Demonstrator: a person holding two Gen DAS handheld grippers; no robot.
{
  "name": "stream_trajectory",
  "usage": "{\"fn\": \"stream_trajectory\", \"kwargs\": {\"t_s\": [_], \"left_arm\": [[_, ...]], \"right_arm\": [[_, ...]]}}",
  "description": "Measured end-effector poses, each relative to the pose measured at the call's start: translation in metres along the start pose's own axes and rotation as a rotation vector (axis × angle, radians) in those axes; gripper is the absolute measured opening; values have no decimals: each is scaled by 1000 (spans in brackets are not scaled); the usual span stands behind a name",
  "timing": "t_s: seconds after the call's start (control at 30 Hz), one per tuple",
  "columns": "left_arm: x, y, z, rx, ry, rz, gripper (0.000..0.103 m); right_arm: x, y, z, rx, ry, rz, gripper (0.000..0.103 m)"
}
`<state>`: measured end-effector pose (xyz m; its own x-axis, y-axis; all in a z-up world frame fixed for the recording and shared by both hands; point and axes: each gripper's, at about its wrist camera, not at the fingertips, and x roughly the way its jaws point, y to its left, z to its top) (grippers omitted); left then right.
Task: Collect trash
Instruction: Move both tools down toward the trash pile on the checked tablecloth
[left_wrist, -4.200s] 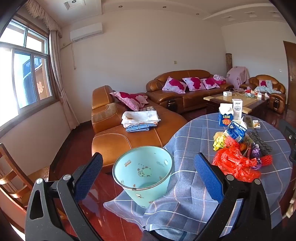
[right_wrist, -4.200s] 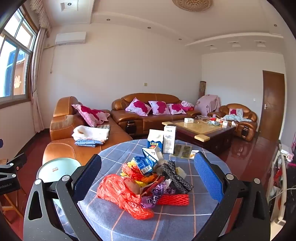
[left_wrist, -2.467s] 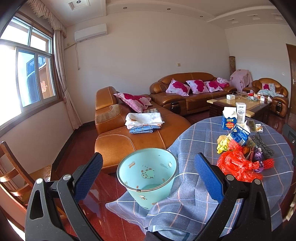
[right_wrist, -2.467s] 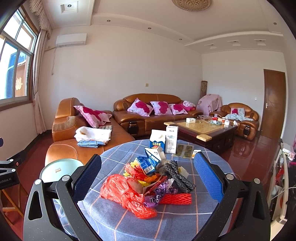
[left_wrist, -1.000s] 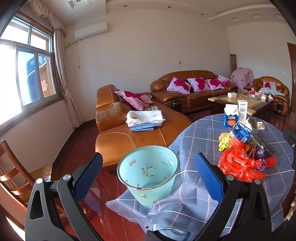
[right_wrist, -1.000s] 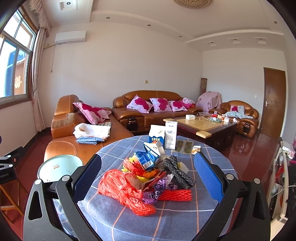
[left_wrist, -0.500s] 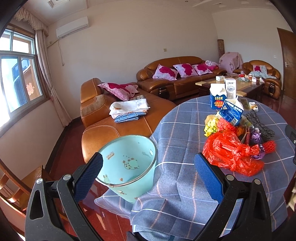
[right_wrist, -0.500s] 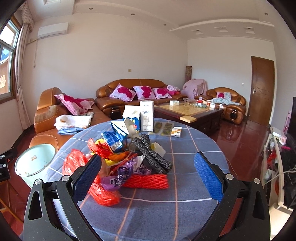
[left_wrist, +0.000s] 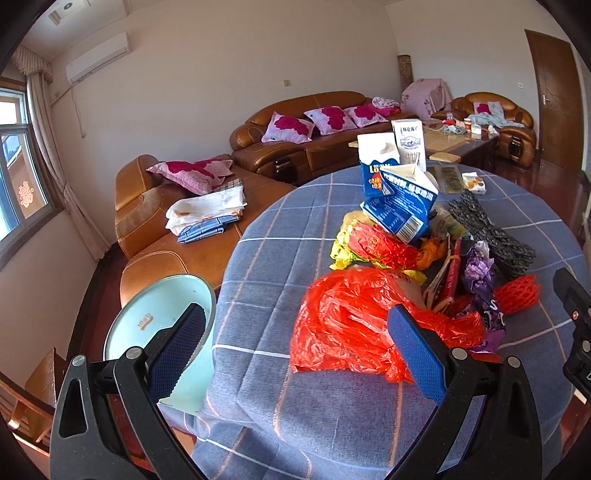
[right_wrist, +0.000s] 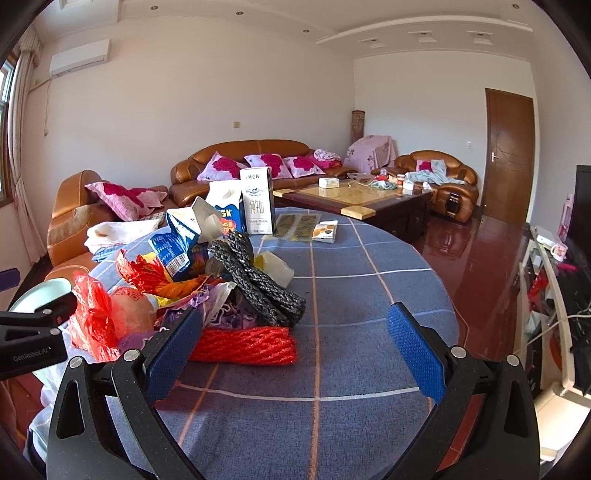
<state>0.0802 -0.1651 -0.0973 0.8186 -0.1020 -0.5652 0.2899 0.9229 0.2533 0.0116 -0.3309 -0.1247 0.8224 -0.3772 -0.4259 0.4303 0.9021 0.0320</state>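
A heap of trash lies on the round table with the blue checked cloth (left_wrist: 280, 258): a red plastic bag (left_wrist: 351, 317), a crushed blue carton (left_wrist: 400, 206), black foam netting (right_wrist: 255, 280), red foam netting (right_wrist: 243, 345) and purple wrappers. A light blue bin (left_wrist: 159, 325) stands beside the table's left edge. My left gripper (left_wrist: 295, 350) is open just short of the red bag, its right finger in front of the bag. My right gripper (right_wrist: 293, 350) is open over the cloth, its left finger beside the red netting (left_wrist: 517, 295).
Two upright cartons (right_wrist: 255, 201) and small flat packets (right_wrist: 325, 230) stand at the table's far side. A brown leather sofa (left_wrist: 177, 229) lies behind the bin, a coffee table (right_wrist: 354, 203) beyond. A wooden chair (left_wrist: 33, 398) is at the lower left.
Both grippers have moved forward and rightward toward the trash heap, which now looms larger. The bin has slid to the left edge of the left wrist view. Both stay open.
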Motion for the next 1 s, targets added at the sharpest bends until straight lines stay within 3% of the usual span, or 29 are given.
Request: {"fn": "stream_trajectory", "kwargs": {"t_s": [0.23, 0.27, 0.3, 0.37, 0.4, 0.5, 0.7, 0.93, 0.97, 1.0], "left_arm": [[31, -17, -12, 39, 66, -27, 95], [32, -17, -12, 37, 67, -48, 86], [33, -17, -13, 34, 74, -88, 69], [37, -20, -14, 33, 99, -152, 51], [38, -22, -16, 37, 104, -184, 31], [40, -27, -19, 42, 119, -251, 1], [24, -17, -13, 40, 83, -290, 0], [9, 7, -4, -7, 34, -246, 0], [11, 8, -4, -16, 41, -239, 2], [15, 7, -3, -18, 54, -237, 11]], "right_arm": [[21, -6, -4, -4, 42, 16, 98], [23, -7, -4, -8, 44, 16, 98], [24, -6, -4, -12, 46, 16, 98], [29, -6, -5, -12, 58, 25, 98], [31, -6, -5, -11, 64, 30, 98], [34, -4, -5, -16, 70, 37, 98], [35, -6, 3, -15, 68, 38, 97], [34, -1, 11, -17, 65, 37, 97], [34, -1, 10, -18, 64, 33, 97], [34, -1, 9, -20, 62, 28, 97]]}}
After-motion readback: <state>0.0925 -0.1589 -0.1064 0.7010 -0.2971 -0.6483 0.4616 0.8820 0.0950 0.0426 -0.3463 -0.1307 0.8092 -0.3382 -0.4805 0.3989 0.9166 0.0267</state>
